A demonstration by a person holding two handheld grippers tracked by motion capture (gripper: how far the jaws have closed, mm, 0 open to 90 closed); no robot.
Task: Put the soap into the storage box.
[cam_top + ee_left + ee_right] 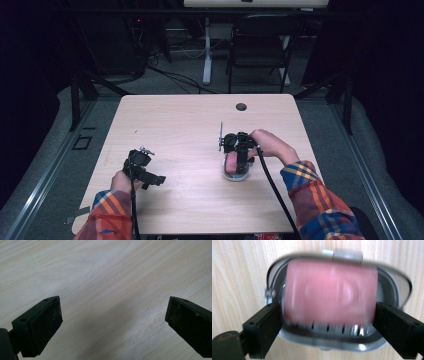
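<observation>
Fingers (pixel 263 330) of the right gripper (pixel 327 332) pinch a pink block (pixel 330 291) over a metal dish (pixel 362 345). Left gripper (pixel 113 326) fingers (pixel 40 327) are spread above the bare table (pixel 105 277).

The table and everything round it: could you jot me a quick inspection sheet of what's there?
Surface: pale wood table with a cable hole.
Job's things: pink block in a slotted metal dish.
Clutter: nothing seen.
Grippers: left gripper open over bare wood; right gripper astride the pink block, contact blurred.
Cables: one cable trails from each gripper; more on the floor.
Surroundings: folding chair, dark curtains.
</observation>
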